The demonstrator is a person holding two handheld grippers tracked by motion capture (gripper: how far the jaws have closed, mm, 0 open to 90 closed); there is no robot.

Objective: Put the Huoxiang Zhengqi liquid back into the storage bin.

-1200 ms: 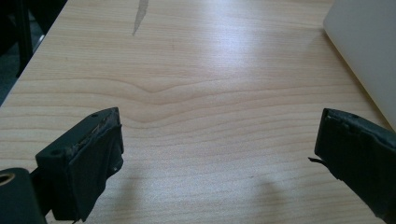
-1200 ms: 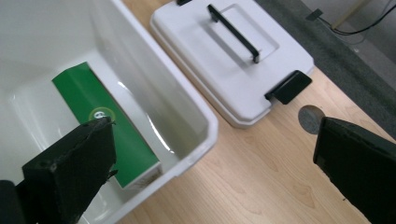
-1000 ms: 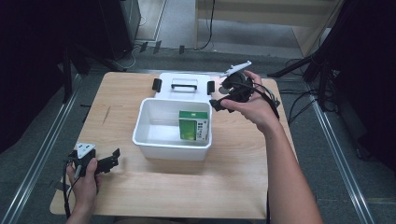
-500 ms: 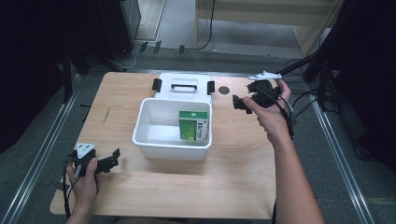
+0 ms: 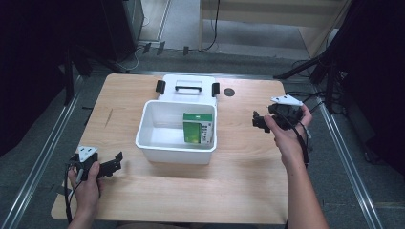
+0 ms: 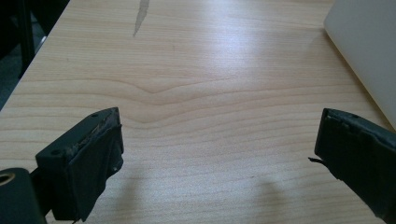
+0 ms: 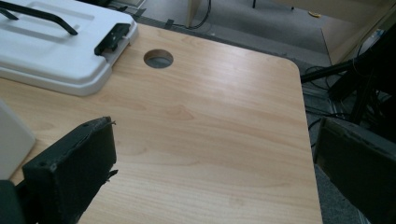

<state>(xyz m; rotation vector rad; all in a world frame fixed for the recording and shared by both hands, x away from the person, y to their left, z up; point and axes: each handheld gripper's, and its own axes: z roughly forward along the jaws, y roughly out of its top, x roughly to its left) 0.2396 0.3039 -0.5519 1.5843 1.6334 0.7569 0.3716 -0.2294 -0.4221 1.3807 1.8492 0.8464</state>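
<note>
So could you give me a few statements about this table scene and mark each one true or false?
1. The green box stands inside the white bin. True.
2. The white lid is clipped onto the bin. False: it lies on the table behind the bin.
3. The right gripper grips the green box. False: its jaws are open and hold nothing.
4. The left gripper is open, near the table's front left corner. True.

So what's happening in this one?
A person holds a gripper in each hand at a wooden table. A green box stands inside the open white bin, whose lid lies behind it. The right gripper hangs right of the bin, jaws open and empty. The left gripper rests near the front left corner, also open and empty.
</note>
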